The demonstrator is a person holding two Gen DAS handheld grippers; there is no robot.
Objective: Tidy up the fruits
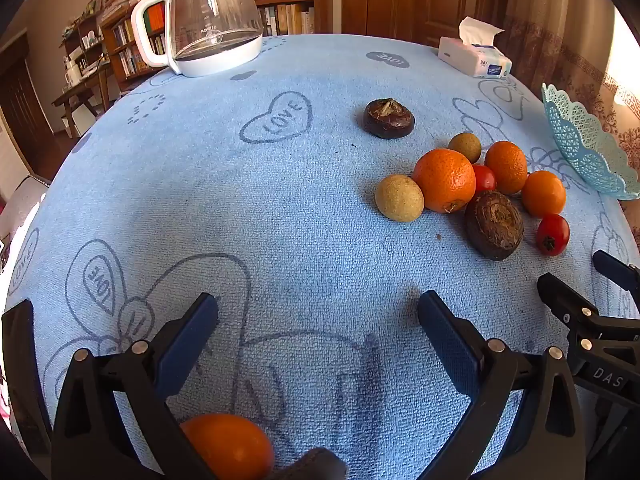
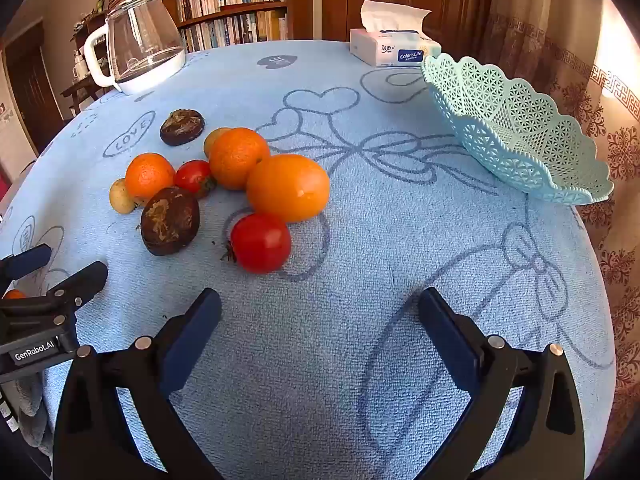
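Left gripper: fingers spread wide, released, nothing between them, low over blue cloth. Right gripper: likewise spread and released, nothing held, just beside the left one, above bare cloth.

Fruit mostly in one loose cluster on the cloth, left of the right gripper's line, none in the basket:
- biggest orange, touching a second orange behind it
- third orange at left of cluster, beside a pale round fruit
- another pale round fruit half hidden behind the second orange
- near tomato, just in front of the biggest orange
- second tomato, wedged among the oranges
- dark brown water chestnut at front left of cluster
- second water chestnut behind the cluster, slightly apart

One more orange apart from the rest, at the bottom of the left wrist view, partly hidden under the left gripper's frame.

Basket: pale blue lattice, at the right edge of the table, tilted toward camera, well apart from the cluster.

Far end of table: glass kettle with white base at left, tissue box at right
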